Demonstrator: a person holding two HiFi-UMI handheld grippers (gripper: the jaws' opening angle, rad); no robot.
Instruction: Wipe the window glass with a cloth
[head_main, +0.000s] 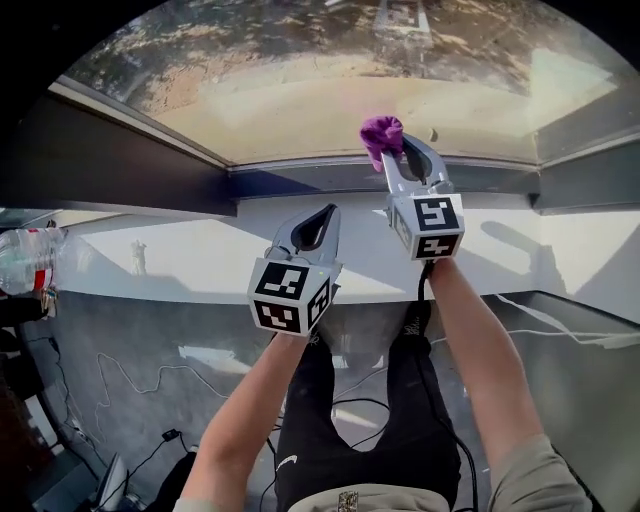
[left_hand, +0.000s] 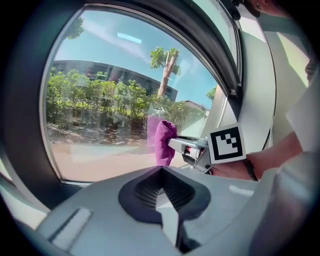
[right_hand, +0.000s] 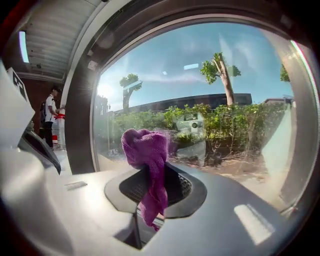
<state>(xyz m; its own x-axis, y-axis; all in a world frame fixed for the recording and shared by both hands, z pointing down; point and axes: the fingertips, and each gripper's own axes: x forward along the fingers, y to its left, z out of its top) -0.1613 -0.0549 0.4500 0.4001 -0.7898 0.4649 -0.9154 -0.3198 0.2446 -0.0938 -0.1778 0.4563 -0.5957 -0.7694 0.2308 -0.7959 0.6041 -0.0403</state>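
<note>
Purple cloth (head_main: 380, 135) clamped in the right gripper (head_main: 402, 152), up against the window glass (head_main: 300, 100) by its bottom frame; left gripper (head_main: 318, 226) clenched on nothing, hovering over the white sill (head_main: 180, 262) below the glass

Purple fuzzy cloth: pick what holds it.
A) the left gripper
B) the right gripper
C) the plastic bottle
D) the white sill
B: the purple fuzzy cloth is clamped in the jaws of the right gripper, close to the window glass; the left gripper is shut on nothing.
</note>
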